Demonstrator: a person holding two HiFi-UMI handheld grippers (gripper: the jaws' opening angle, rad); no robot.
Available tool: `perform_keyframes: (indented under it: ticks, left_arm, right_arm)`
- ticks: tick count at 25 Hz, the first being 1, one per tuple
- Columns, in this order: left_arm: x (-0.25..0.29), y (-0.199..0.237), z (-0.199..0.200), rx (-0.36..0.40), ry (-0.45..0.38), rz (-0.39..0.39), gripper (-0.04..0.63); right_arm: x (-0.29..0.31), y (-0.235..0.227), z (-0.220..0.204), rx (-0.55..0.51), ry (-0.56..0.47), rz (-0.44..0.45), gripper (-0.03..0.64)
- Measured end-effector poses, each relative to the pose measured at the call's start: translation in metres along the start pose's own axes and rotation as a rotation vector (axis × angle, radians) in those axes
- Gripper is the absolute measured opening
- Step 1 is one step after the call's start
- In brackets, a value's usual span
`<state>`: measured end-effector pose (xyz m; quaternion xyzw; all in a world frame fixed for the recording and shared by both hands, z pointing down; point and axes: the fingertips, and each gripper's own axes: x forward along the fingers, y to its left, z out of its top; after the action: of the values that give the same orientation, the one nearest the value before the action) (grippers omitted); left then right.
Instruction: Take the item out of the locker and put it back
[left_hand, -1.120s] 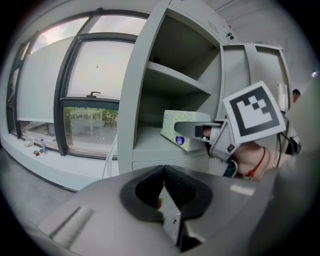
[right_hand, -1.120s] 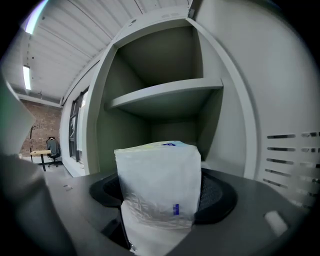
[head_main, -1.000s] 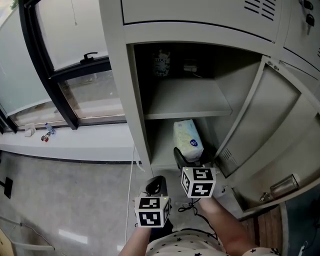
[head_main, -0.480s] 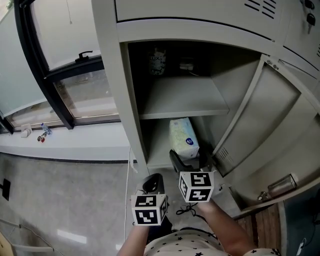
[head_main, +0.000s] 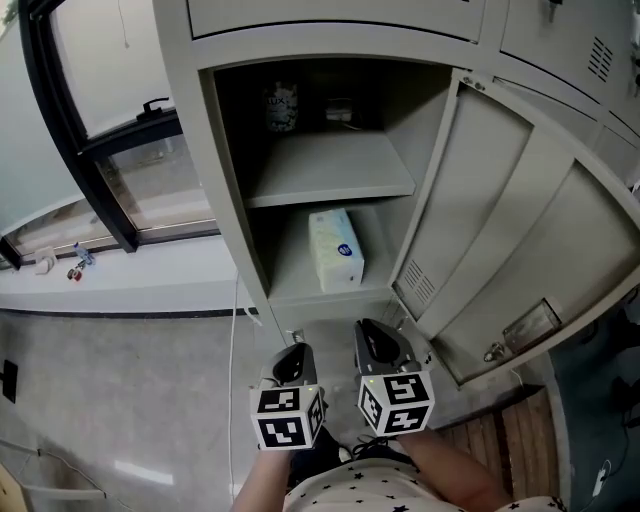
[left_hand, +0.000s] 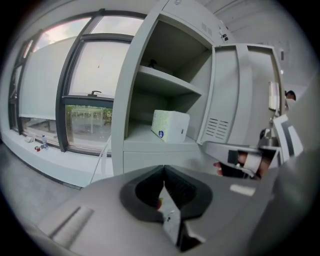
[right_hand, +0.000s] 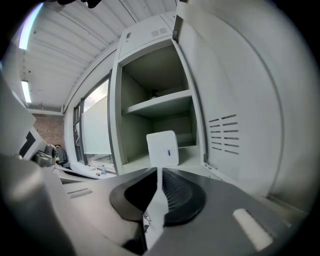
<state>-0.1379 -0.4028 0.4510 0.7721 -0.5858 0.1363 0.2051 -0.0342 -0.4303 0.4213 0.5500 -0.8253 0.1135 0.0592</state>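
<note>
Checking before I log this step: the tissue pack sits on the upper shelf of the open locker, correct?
No. The tissue pack sits on the lower shelf, not the upper one, as the head view shows. The locker is open, as you said.

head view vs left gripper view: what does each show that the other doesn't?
Only the head view: the person's star-print top and a strip of wooden floor. Only the left gripper view: the left gripper seen along its jaws, together with nothing between. Both: the white pack on the lower shelf and the open locker door.
</note>
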Motion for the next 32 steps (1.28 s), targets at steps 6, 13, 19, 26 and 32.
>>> perform_keyframes:
  ticks: [6,13,19,26,32]
  left_arm:
    - [-0.022,-0.021,-0.020,-0.009,-0.013,0.006,0.008]
    - [-0.036,-0.033,-0.030,-0.009,-0.016,0.012,0.008]
    - [-0.039,-0.034,-0.029,-0.014,-0.020,0.016,0.008]
    - [-0.038,-0.031,-0.026,-0.014,-0.021,0.016,0.008]
    - [-0.035,-0.030,-0.025,-0.014,-0.020,0.009,0.008]
  right_arm:
    - [-0.044,0.006,-0.013,-0.006,-0.002,0.032,-0.002]
    - [-0.063,0.011,-0.025,-0.011,0.030,0.059,-0.002]
    - [-0.066,0.013,-0.024,-0.022,0.031,0.062,-0.002]
    - [-0.062,0.014,-0.024,-0.020,0.036,0.062,-0.002]
    - [-0.059,0.015,-0.023,-0.026,0.036,0.056,-0.003]
